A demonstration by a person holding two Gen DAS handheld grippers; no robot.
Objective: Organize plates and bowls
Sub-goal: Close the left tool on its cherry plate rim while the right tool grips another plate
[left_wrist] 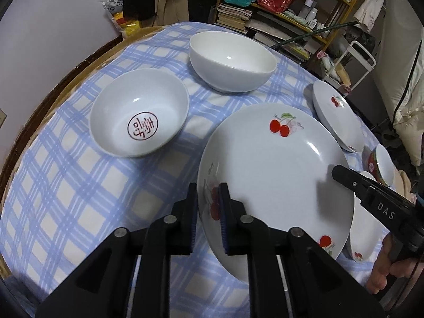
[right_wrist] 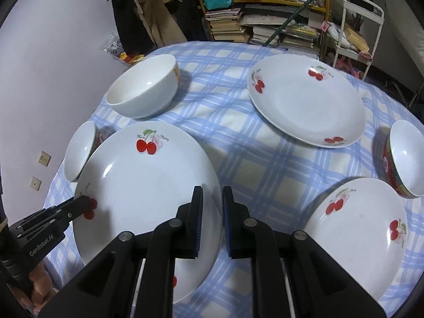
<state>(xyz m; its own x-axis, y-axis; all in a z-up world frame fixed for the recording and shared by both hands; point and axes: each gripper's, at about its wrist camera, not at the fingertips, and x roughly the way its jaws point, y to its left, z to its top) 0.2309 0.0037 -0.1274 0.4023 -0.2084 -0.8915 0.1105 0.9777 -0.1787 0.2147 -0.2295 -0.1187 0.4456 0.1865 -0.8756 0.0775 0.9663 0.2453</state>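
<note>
- At the near middle of the checked tablecloth (right_wrist: 238, 143), the big cherry plate (left_wrist: 278, 164) is held between both grippers, tilted with one side raised off the cloth.
- Left gripper (left_wrist: 208, 204): its jaws straddle the plate's near-left rim, closed on it as far as I can judge.
- Right gripper (right_wrist: 212, 206): its jaws bracket the plate's right rim, narrow, but contact is not clear.
- Two more cherry plates lie to the right: the far plate (right_wrist: 307, 100) and the near plate (right_wrist: 357, 228).
- The bowls stand apart: a stamped bowl (left_wrist: 139, 112) at left, a plain bowl (left_wrist: 233, 61) beyond it, and a red-sided bowl (right_wrist: 405, 159) at far right.
- Stacking probably means carrying the held plate rightward; the right gripper is the nearer one.
</note>
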